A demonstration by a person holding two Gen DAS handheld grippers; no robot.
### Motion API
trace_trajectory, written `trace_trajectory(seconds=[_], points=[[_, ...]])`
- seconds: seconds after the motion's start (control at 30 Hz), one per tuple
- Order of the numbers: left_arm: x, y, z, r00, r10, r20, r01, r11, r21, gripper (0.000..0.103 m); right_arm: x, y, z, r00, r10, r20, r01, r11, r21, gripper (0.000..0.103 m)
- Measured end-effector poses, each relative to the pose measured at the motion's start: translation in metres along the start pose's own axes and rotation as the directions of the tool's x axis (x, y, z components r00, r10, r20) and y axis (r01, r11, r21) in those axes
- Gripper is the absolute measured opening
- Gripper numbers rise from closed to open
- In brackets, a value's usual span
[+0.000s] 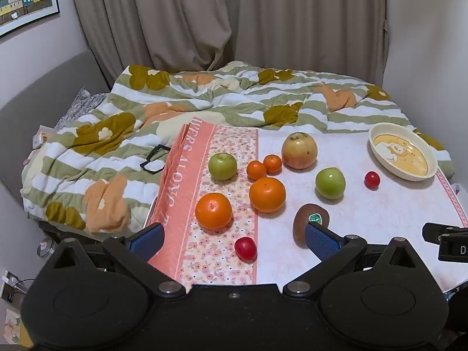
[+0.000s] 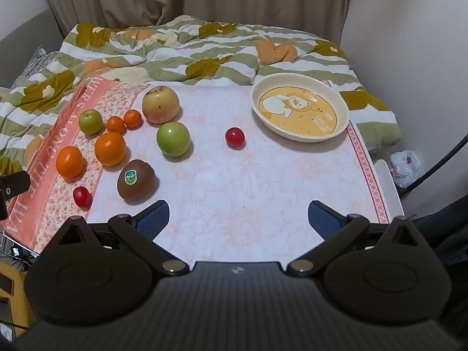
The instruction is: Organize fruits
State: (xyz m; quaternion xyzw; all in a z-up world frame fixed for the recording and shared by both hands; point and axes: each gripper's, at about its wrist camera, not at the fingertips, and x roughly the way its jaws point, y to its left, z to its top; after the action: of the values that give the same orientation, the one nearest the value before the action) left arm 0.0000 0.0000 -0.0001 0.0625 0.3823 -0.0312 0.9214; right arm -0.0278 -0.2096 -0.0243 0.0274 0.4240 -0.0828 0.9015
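Left gripper [image 1: 234, 241] and right gripper [image 2: 238, 219]: both tilted downward, jaws spread fully apart, nothing between the blue pads [image 2: 153, 219].

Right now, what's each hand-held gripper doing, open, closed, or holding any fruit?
Left hand-held gripper: open, holding nothing.
Right hand-held gripper: open, holding nothing.
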Motion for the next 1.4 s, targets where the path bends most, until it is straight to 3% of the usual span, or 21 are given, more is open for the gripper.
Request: trace_trajectory(seconds=[1.4], points=[[-0.016,0.001,-0.004,0.999,0.009,0.049,-0.009,1.0,0.003,0.103,-0.011,-0.001,-0.004,1.0,-0.004,0.024,0.004,1.0,0.007,0.103]])
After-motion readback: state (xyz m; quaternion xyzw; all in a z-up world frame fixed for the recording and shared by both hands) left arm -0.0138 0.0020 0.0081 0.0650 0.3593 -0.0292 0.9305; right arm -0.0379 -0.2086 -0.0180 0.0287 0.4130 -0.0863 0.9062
